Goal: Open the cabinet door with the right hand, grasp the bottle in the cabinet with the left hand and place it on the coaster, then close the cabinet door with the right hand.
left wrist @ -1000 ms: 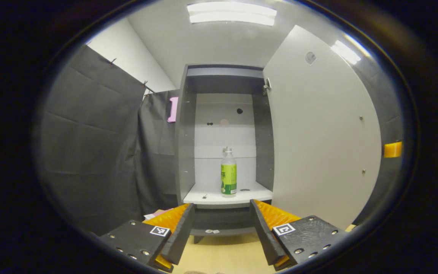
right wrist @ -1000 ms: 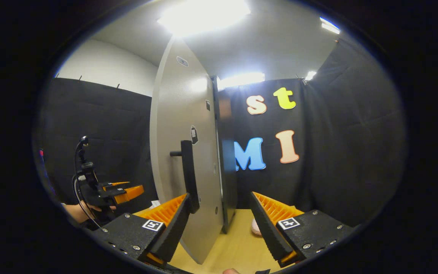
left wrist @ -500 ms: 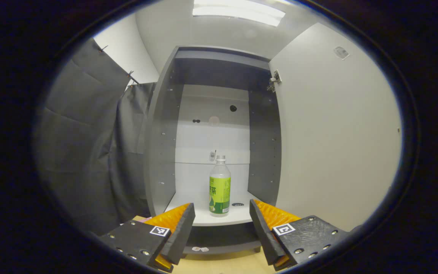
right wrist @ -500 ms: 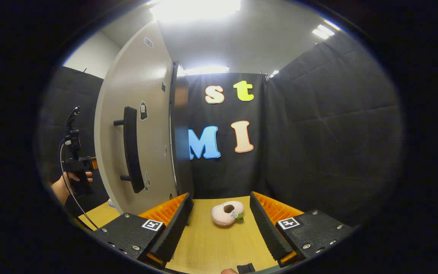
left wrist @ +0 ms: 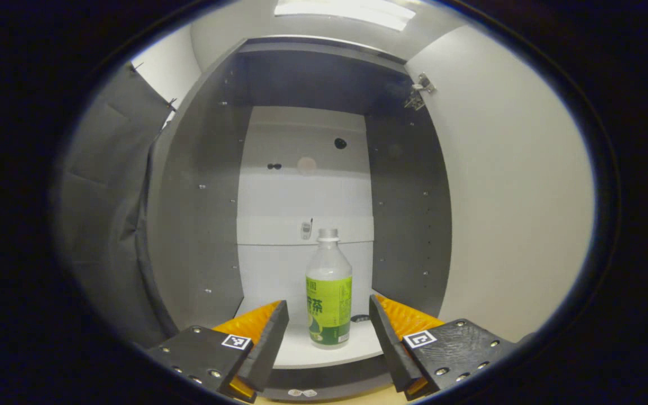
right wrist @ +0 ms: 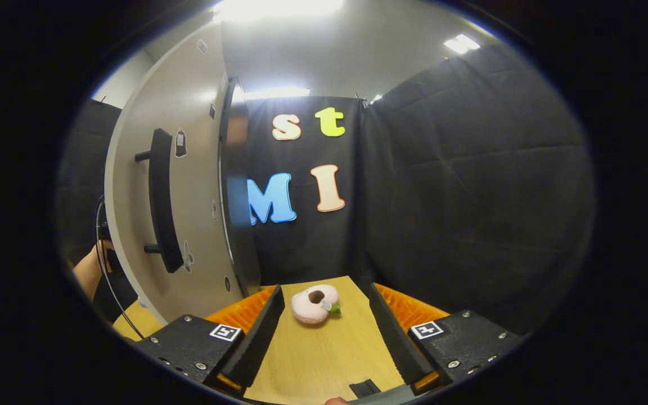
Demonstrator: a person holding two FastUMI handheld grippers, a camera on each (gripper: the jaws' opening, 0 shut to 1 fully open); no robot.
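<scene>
Left gripper [left wrist: 328,337] spread wide before upright bottle [left wrist: 329,292], green label, characters unreadable; right gripper [right wrist: 327,332] spread, empty.

The left gripper view looks straight into the open cabinet [left wrist: 200,185] from close in front, level with its lower shelf, the bottle [left wrist: 328,292] standing just ahead. The right gripper view faces a different way, from beside the swung-open cabinet door [right wrist: 189,185], looking along the wooden table [right wrist: 324,354] toward the booth's cloth wall, with the door's outer face and handle [right wrist: 161,199] near on its left. Both views share that door: the left gripper view sees its inner face
</scene>
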